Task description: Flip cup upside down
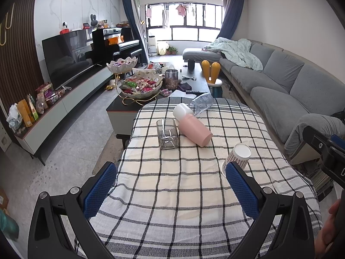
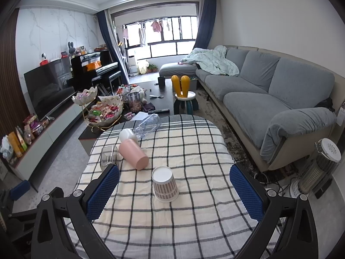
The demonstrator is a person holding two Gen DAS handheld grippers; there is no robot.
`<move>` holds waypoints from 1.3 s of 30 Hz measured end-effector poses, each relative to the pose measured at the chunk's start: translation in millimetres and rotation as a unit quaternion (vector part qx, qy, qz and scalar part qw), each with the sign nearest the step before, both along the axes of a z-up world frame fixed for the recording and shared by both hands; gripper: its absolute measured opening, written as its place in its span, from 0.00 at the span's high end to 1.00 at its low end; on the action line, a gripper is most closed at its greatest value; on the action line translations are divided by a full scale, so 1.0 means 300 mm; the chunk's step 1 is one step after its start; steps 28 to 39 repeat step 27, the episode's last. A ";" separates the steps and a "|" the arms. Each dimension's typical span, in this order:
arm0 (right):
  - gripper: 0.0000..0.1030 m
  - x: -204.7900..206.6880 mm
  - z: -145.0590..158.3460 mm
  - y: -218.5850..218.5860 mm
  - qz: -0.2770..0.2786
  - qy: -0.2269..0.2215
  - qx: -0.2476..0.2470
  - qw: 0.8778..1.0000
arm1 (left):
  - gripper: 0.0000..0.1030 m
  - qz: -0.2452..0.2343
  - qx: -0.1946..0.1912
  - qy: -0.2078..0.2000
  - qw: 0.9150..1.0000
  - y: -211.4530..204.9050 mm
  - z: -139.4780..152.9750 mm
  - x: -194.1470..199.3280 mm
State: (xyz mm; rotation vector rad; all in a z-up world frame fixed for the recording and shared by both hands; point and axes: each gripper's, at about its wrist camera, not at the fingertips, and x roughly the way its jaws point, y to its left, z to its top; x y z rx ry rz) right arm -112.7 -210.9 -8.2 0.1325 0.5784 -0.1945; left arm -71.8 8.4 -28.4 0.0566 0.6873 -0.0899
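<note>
We hold both grippers back from the work, above the near end of the table with its checked cloth, and neither carries anything. The right gripper has its jaws spread wide, and between its blue pads, a little beyond them, sits the paper cup with the houndstooth print. It stands mouth down on the cloth, its white base facing up, so we judge the flip of this one as done, and we read the open jaws as having let it go. The left gripper is spread just as wide and points down the length of the table; from its camera the same paper cup shows just past its right-hand pad, apart from it. Farther along the cloth lie the other vessels: a pink cup on its side with its mouth toward us, a white cup touching it from behind, a clear bottle lying near the far edge, and a square glass just left of the pink one, which seems to stand mouth down, though its clear walls make that hard to tell. If more flipping is wanted, the pink cup looks the likeliest candidate, since it lies tipped and within reach of either gripper.
</note>
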 end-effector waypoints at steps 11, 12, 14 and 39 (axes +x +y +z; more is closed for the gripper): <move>0.00 0.002 0.003 -0.003 0.000 0.001 0.001 1.000 | 0.00 0.001 0.001 0.000 1.000 0.002 -0.004 -0.005; 0.00 0.002 0.003 -0.003 0.000 0.001 0.001 1.000 | 0.00 0.001 0.001 0.001 1.000 0.001 -0.007 -0.005; 0.00 0.003 0.003 -0.004 0.000 0.002 0.000 1.000 | 0.00 -0.001 -0.001 0.002 1.000 0.003 -0.012 -0.014; 0.00 -0.006 -0.002 -0.002 -0.001 0.004 0.000 1.000 | 0.00 0.001 -0.005 0.020 1.000 0.005 -0.045 0.018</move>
